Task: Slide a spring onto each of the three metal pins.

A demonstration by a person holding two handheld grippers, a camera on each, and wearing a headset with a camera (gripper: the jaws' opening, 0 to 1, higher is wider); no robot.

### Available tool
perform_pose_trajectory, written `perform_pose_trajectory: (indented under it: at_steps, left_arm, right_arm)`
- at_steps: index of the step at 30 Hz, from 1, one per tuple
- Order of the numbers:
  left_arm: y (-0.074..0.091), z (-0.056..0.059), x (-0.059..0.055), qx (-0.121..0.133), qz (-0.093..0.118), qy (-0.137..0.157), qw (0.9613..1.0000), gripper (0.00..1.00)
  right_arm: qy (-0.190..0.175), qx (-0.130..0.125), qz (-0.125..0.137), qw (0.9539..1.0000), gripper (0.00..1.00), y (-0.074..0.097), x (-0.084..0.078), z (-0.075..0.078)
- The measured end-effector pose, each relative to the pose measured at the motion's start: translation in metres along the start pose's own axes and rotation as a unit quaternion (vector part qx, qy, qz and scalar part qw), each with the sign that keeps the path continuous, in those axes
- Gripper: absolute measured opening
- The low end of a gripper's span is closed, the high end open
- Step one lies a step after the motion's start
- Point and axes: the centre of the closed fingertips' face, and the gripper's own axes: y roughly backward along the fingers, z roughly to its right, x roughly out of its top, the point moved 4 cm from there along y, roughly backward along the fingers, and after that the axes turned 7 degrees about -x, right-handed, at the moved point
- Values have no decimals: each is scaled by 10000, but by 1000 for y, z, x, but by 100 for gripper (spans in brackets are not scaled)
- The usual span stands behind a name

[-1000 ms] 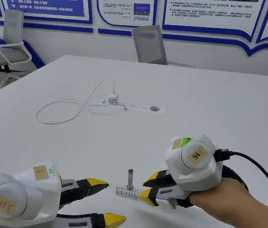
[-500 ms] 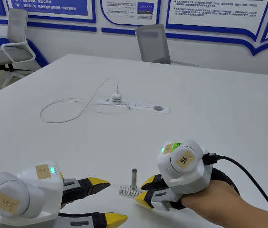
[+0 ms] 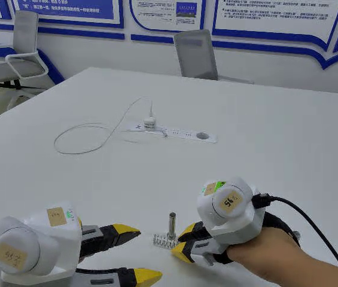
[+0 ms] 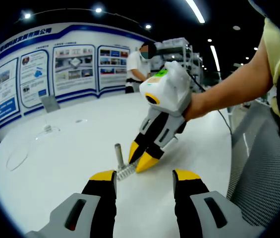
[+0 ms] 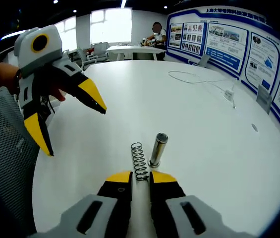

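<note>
Pinching the spring (image 5: 139,161) end-on, right claw (image 5: 140,177) beside upright pin (image 5: 157,148)

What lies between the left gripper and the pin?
The spring, lying flat just short of the pin, its end held by the right gripper; otherwise bare table. The left gripper view shows it.

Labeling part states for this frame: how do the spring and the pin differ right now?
The pin stands upright on the table; the spring lies flat beside its base. The pin is a smooth solid rod, the spring an open coil. The spring's near end sits between the tips of the right gripper; nothing grips the pin. Both are bare metal.
</note>
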Motion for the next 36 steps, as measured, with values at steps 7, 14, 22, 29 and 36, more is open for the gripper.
perform_pose_trajectory:
  at_steps: [7, 14, 22, 29, 36]
  left_arm:
    - [1, 0, 0, 12, -3, -3, 10000, 46]
    - [1, 0, -2, 11, -36, -6, 10000, 46]
    - [-2, 1, -3, -37, -83, -29, 10000, 46]
    - [-6, 5, -2, -113, -125, -89, 9998, 45]
    - [-11, 8, 1, -213, -125, -158, 9996, 45]
  right_arm:
    - [-19, 29, 13, 10000, 13, -2, 0, -1]
    - [-39, 54, -31, 10000, 12, 1, -1, -3]
    - [79, 213, -62, 9997, 12, 16, -1, -13]
    - [425, 350, -23, 9985, 12, 40, 2, -21]
    - [614, 486, -4, 9969, 12, 60, 4, -28]
